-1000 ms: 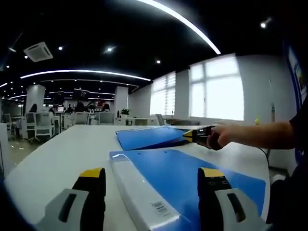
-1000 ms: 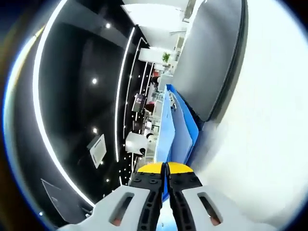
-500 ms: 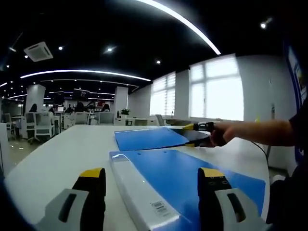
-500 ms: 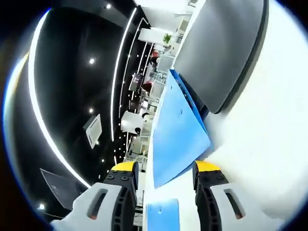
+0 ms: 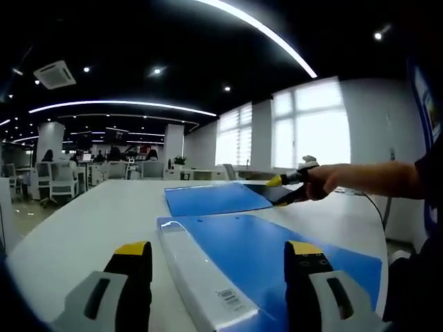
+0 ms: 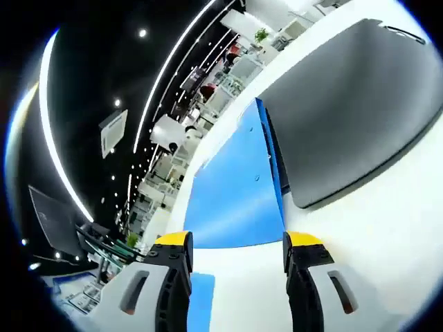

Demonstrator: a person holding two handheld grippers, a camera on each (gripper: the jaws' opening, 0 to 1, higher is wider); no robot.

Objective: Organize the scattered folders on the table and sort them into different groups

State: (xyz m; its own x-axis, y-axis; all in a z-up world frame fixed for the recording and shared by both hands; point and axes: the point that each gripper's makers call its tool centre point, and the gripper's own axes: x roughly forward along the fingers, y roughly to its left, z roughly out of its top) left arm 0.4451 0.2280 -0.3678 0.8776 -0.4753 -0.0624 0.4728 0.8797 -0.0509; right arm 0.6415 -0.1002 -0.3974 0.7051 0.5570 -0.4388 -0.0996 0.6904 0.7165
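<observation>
While both pairs of jaws stand apart and hold nothing, the sorting looks to be between grasps. The left gripper (image 5: pixel 217 277) hovers low over the white surface (image 5: pixel 83 214), its jaws straddling the white spine of the near blue folder (image 5: pixel 277 252), which lies flat just ahead. Farther out lies a second blue folder (image 5: pixel 214 199), and the right gripper (image 5: pixel 284 188), held in a person's hand (image 5: pixel 320 185), sits at that folder's far corner. From the right gripper (image 6: pixel 236 250), the second blue folder (image 6: pixel 235 200) lies just beyond the tips, with a dark grey folder (image 6: pixel 346 104) beside it and overlapping its edge. By my judgement the blue group is being gathered. Next, the right jaws would need to close on a folder's edge and carry it to its group.
</observation>
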